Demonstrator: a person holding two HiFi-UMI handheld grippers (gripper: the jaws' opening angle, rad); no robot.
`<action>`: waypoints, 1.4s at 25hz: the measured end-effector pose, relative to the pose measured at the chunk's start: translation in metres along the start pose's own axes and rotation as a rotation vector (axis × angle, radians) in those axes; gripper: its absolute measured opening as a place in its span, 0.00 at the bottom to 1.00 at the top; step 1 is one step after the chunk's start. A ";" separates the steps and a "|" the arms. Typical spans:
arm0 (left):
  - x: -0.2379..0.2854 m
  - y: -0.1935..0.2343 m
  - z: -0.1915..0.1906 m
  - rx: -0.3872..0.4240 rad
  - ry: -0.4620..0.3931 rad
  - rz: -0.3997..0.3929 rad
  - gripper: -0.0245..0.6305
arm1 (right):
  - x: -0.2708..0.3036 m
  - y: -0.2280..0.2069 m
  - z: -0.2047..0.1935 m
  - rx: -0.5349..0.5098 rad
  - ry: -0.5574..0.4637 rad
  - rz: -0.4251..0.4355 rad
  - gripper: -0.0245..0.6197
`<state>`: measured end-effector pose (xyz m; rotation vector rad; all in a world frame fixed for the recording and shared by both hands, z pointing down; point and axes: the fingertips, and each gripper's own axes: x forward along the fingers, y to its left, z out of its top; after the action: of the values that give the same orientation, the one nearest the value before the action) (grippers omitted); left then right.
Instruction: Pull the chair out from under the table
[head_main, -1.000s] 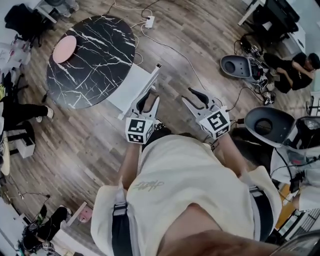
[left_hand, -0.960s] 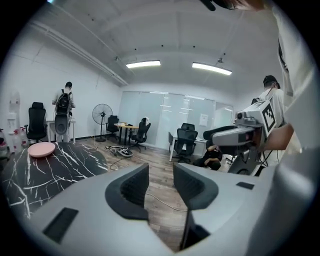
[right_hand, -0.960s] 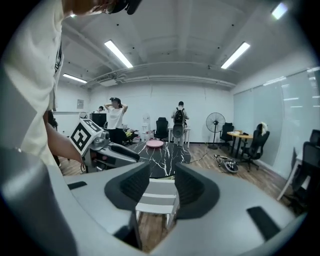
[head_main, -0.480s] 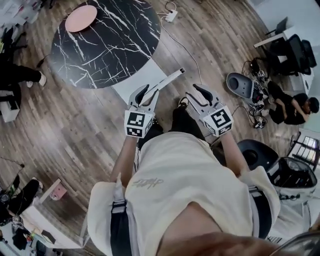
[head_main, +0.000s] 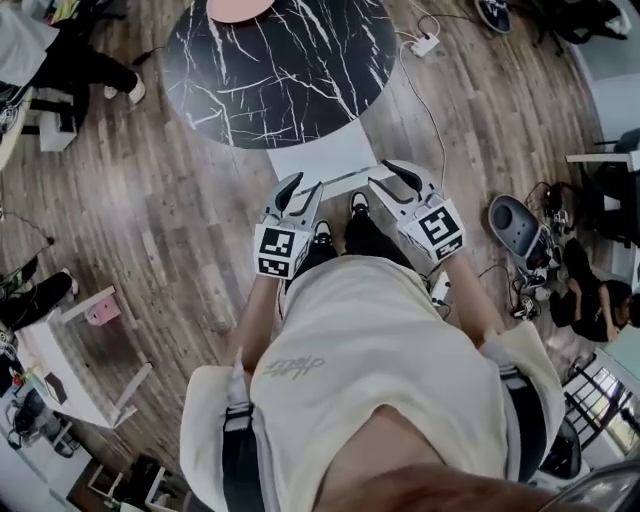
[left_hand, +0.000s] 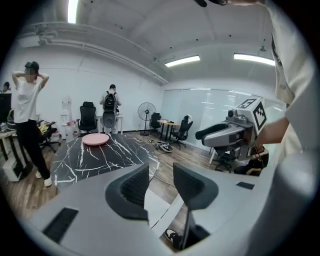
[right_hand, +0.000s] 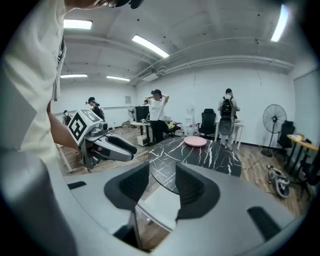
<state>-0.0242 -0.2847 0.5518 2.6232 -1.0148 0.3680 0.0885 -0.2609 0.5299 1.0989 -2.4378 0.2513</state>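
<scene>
A white chair (head_main: 322, 158) is seen on the wood floor (head_main: 180, 230) at the near edge of the round black marble table (head_main: 290, 80), its seat tucked partly beneath the table top and its backrest rail (head_main: 345, 183) turned toward the person. The left gripper (head_main: 306, 186) is held at the left end of that rail and the right gripper (head_main: 380, 176) at the right end, the two set apart from each other. In the left gripper view the jaws are spread, and the rail is seen running through the gap below them; no pad is pressed on it. In the right gripper view the jaws are likewise spread wide, having just been opening, with the rail and the seat visible through the gap and nothing clamped. Whether either gripper touches the rail cannot be told. A pink plate (head_main: 240, 8) is set at the far edge of the table top. A white power strip (head_main: 426, 45) is lying on the floor beyond the table's right edge, and the person's two shoes (head_main: 322, 234) are placed just behind the backrest.
</scene>
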 end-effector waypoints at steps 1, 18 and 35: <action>0.000 0.001 0.002 -0.010 0.004 0.023 0.28 | 0.007 -0.001 0.003 -0.013 -0.008 0.036 0.29; 0.027 -0.017 -0.075 0.256 0.424 0.060 0.28 | 0.049 0.008 -0.051 -0.322 0.143 0.543 0.31; 0.070 -0.039 -0.185 0.588 0.940 -0.300 0.29 | 0.102 0.063 -0.168 -0.908 0.694 0.699 0.31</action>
<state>0.0291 -0.2318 0.7385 2.4470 -0.1950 1.7997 0.0370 -0.2294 0.7278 -0.2281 -1.8267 -0.2301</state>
